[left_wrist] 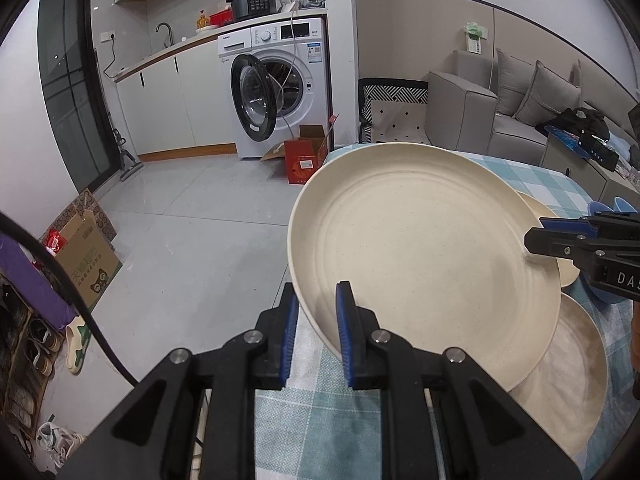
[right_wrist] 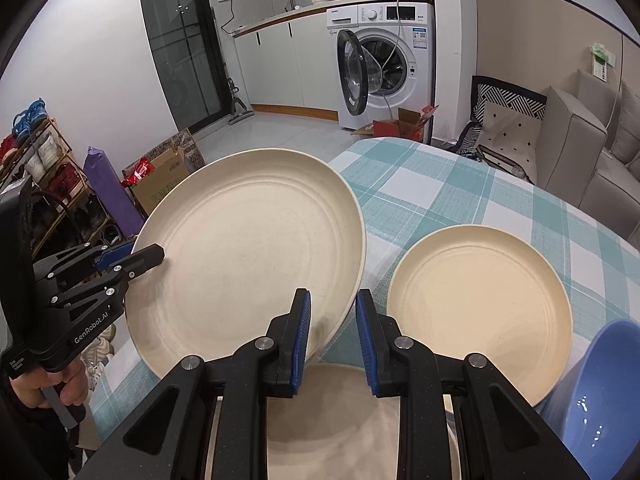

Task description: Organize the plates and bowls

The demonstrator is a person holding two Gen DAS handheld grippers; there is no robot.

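Two grippers on one big plate (right_wrist: 248, 256), held tilted over the table (right_wrist: 460, 184) edge, above a 2nd plate (right_wrist: 332, 420). Left gripper (left_wrist: 318, 332): jaws nearly closed, pinching plate's near rim. Right gripper (right_wrist: 332, 336): jaws straddle opposite rim w/ a gap; firm contact can't be confirmed. Small plate (right_wrist: 480, 312) lies right of big plate; blue bowl (right_wrist: 600, 380) beyond that. Risk: thin-rim grip plus tilt, so plate may pivot or slip toward floor if either grip eases unevenly; could clip plate below on lowering.

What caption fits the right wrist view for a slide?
Both grippers, left and right, hold a large cream plate tilted above the checked tablecloth.
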